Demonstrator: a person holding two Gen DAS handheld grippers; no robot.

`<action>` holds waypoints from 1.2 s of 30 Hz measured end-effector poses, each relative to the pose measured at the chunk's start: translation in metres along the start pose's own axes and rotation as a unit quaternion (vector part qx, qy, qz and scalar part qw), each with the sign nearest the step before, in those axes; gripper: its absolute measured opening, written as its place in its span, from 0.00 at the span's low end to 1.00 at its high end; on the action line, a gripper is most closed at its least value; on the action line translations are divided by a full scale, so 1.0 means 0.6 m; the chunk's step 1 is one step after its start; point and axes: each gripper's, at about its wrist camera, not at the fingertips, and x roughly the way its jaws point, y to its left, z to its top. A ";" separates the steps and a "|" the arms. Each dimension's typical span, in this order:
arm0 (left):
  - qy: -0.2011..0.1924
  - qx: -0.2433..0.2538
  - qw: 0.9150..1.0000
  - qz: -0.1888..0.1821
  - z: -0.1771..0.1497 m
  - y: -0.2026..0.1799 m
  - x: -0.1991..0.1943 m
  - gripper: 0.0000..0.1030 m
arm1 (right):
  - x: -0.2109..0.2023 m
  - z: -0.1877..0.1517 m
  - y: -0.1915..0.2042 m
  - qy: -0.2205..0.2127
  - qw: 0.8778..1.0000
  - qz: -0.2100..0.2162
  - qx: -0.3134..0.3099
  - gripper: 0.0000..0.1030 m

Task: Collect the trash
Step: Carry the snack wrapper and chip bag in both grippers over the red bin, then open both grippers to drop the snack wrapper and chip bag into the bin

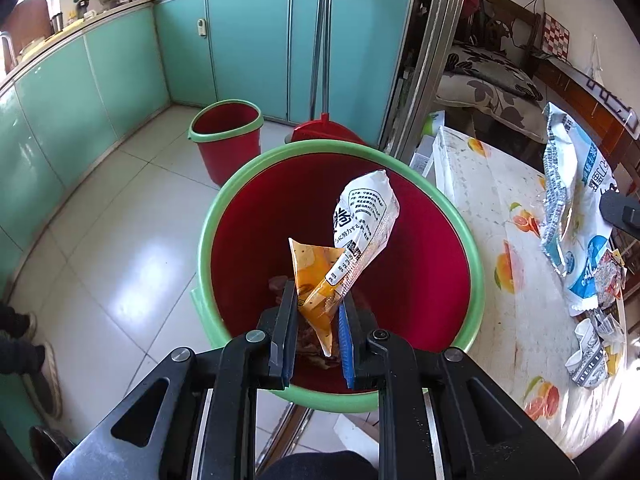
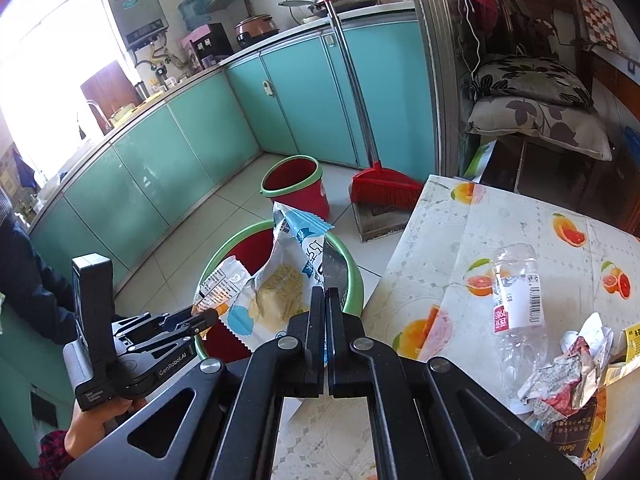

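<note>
The trash bin, red inside with a green rim, filled the middle of the left wrist view, standing on the pale tiled floor just beside the table with its orange-fruit cloth. The left gripper hung over the bin's mouth, its jaws clamped on the lower end of an orange and white wrapper, whose white printed end rose toward the upper right above the bin's red interior. In the right wrist view the right gripper sat at the centre, fully clenched on the silver edge of a large blue and white snack bag, which hung open over the bin's green rim and showed pale yellow contents inside. To its left, a person's hand held the left gripper at the lower left of that frame. On the table at the right lay a crushed clear plastic bottle and, nearer the lower right corner, a crumpled foil wrapper. A second red bin and a red broom stood on the floor farther back by the green cabinets.
</note>
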 end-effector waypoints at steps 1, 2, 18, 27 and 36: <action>0.001 0.000 1.000 0.000 0.000 0.001 0.003 0.17 | 0.009 0.002 0.003 0.003 1.000 -0.001 -0.003 0.00; 0.003 -0.001 1.000 0.000 0.000 0.002 0.005 0.17 | 0.017 0.003 0.006 0.006 1.000 -0.003 -0.006 0.00; 0.017 -0.013 1.000 0.001 0.004 0.014 0.024 0.17 | 0.064 0.009 0.022 0.022 0.999 -0.017 -0.027 0.00; 0.015 -0.010 1.000 0.003 0.006 0.012 0.024 0.17 | 0.066 0.010 0.030 0.013 0.999 -0.020 -0.036 0.00; 0.015 -0.017 1.000 0.006 0.006 0.017 0.025 0.17 | 0.066 0.011 0.032 0.008 0.999 -0.020 -0.038 0.00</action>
